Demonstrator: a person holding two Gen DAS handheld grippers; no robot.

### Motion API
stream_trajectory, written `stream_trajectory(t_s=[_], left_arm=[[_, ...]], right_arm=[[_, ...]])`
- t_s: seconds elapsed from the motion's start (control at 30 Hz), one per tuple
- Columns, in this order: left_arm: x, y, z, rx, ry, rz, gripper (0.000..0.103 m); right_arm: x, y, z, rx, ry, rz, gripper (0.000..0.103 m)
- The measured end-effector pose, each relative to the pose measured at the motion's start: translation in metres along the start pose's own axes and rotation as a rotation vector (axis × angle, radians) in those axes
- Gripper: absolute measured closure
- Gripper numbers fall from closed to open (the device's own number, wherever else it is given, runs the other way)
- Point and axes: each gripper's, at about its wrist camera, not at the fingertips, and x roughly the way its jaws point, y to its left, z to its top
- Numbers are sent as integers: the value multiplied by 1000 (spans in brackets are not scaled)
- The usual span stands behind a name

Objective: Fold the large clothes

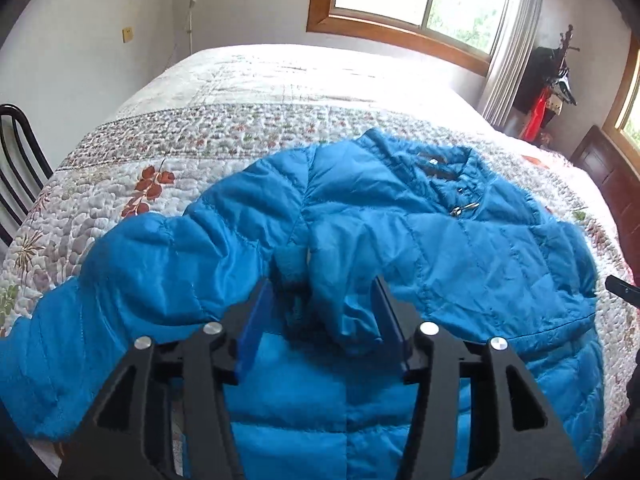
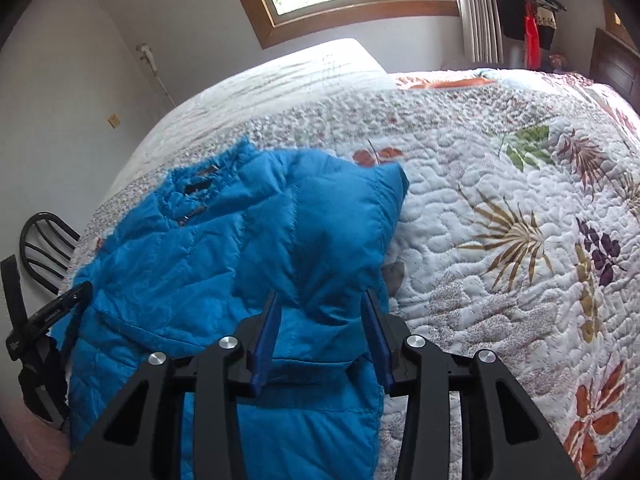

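Note:
A bright blue quilted puffer jacket lies spread on the bed, collar and zipper pull toward the far side. In the left wrist view my left gripper hovers over the jacket near the armpit. Its blue pads stand apart, and a bunched fold of fabric sits loosely between them against the right pad. The left sleeve stretches off to the left. In the right wrist view my right gripper is shut on a thick fold of the jacket at its right side, and the fabric tents up toward the pads.
A floral quilt covers the bed, with open room to the jacket's right and beyond it. A black metal chair stands off the bed's left side. Windows, a curtain and hanging clothes are at the far wall. A dark wooden headboard is on the right.

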Motion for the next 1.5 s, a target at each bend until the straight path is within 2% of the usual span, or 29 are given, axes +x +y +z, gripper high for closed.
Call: stream_trajectory(t_s=[0.07,0.13,0.2,0.3,0.4,0.47,0.87,1.03,1.07,1.13,1.2,1.27,1.43,1.5], left_arm=[[-5,-15,4,27,1,-29,48],[3,-33,4,57,29,-59,48],[22,-45,1,89,72,-48,48],[58,-42,-9,87,155,-24,48],[62,-43,-17,141,127,-12,48],[62,-45,-20,157,119,1,48],[61,-42,-25,133,64,-11,47],[53,-43,-24,117,61,-16,40],[47,-39,-23,98,67,-30,38],[26,-28,-21,56,39,-45,21],[2,-12,-22,42,9,11,15],[-18,10,-27,23,1,18,14],[-55,102,-61,-126,46,130,14],[-68,143,-82,-204,66,161,14]], right_arm=[[1,15,4,-27,16,33,61],[12,27,5,-56,50,14,63],[29,31,3,-64,85,-39,63],[56,22,-5,-39,162,-64,66],[76,9,-13,-9,190,-19,68],[80,4,-13,3,190,3,69],[82,7,-19,-27,128,4,69],[72,13,-19,-44,91,-13,68],[64,14,-20,-45,76,-9,68],[42,14,-20,-58,42,-9,61],[21,9,-19,-51,9,-58,57],[4,-6,-18,-22,-21,-85,50],[-26,-73,-17,101,-43,-311,50],[-39,-100,-22,150,-49,-359,50]])
